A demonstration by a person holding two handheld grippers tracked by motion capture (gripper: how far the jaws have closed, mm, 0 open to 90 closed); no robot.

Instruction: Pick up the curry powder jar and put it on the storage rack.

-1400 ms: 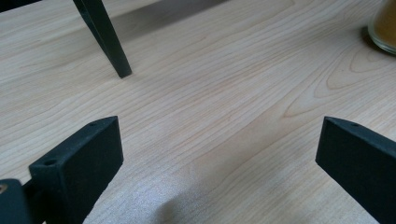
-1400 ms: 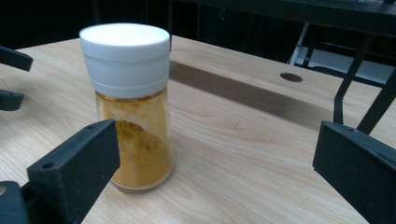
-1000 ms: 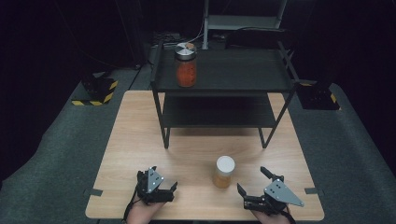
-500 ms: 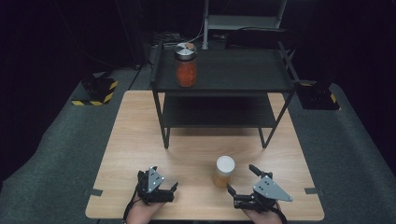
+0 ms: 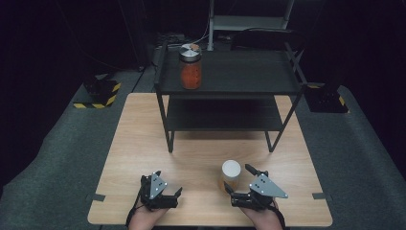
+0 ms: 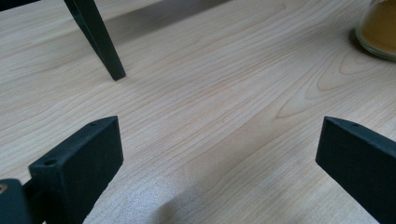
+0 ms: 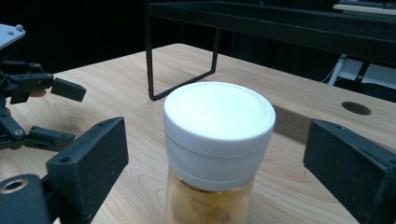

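A glass jar (image 5: 231,173) of yellow-orange contents with a white lid (image 7: 219,116) stands on the wooden table (image 5: 201,143), front right of centre. My right gripper (image 5: 238,178) reaches around it from the right. In the right gripper view the jar stands between the jaws with a gap on each side. These jaws have just been closing, and the pads do not touch the jar. My left gripper (image 5: 161,185) rests open at the front left over bare wood (image 6: 219,140), and the jar's base (image 6: 380,28) is off to its right.
A black two-level shelf rack (image 5: 230,86) stands across the back half of the table, with a leg (image 6: 95,37) near my left gripper. A jar of red contents (image 5: 190,67) with a metal lid is on its top shelf at the left. Dark floor surrounds the table.
My right gripper has slid left toward the white-lidded jar, which now stands between its jaws. The left gripper has stayed where it was.
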